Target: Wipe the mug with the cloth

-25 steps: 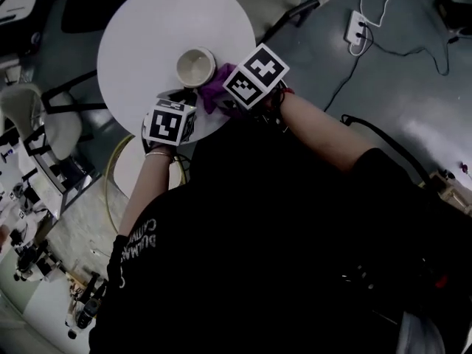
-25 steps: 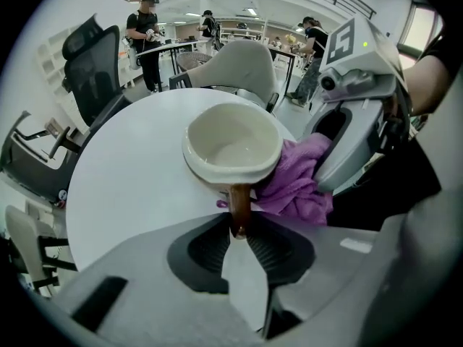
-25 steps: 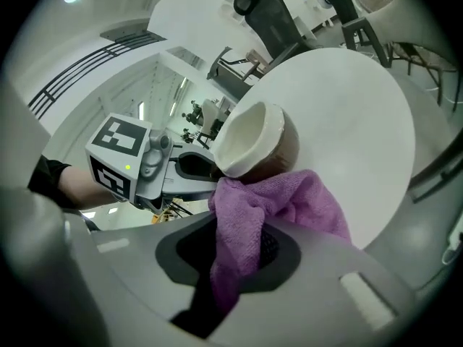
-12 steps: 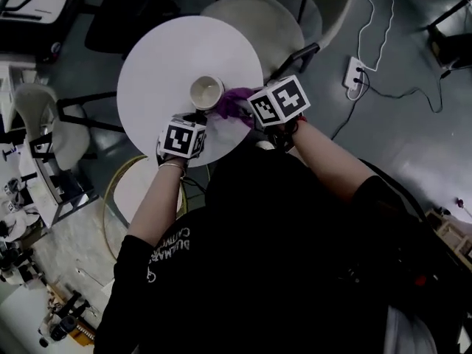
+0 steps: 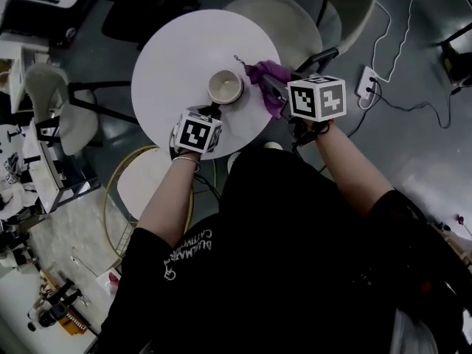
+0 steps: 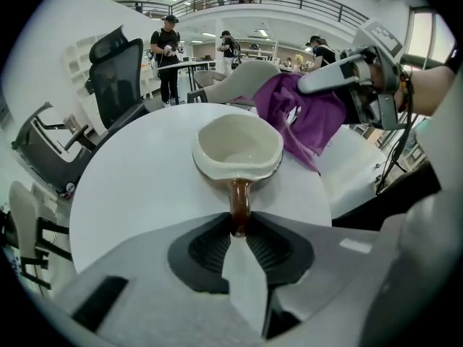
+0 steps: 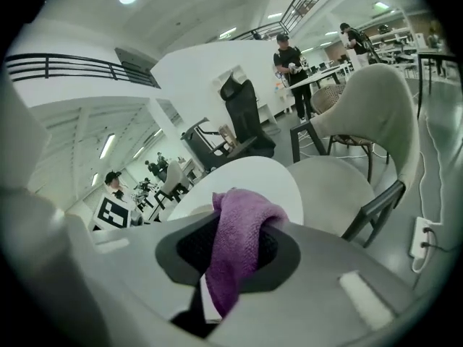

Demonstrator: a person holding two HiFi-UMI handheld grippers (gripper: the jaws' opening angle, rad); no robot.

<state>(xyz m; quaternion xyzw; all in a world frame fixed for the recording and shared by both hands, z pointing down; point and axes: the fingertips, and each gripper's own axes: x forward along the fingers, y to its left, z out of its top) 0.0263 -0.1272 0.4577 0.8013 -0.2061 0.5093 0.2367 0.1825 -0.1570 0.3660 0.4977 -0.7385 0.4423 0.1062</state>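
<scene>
The round white surface (image 5: 169,57) takes up the upper middle of the head view. It is nearly bare, which leaves both arms room to work over it. A pale shell-backed chair (image 5: 284,21) stands just beyond its far edge and plays no part.

The left tool (image 6: 239,230) reaches in low from the near edge, and its jaws are closing on the mug's handle. The dark ribbed pads press on either side of the handle's end. I judge this grip is there to anchor the mug so it cannot slide or spin under rubbing.

The right tool (image 7: 231,248) comes in from the right at a higher angle. It is clenched on the purple terry cloth (image 7: 242,230), which is bunched between its pads. A folded hump rises in front of the jaws and a tail hangs below. That hump looks like the part meant to meet the mug.

In the left gripper view the cloth hangs just beside the mug's far right side. I cannot tell whether it touches the rim.

The cream ceramic mug (image 5: 225,87) stands upright near the middle of the surface, mouth open and empty. Its brown handle (image 6: 239,201) points straight back at the left tool, leaving the body and rim exposed to the cloth.
</scene>
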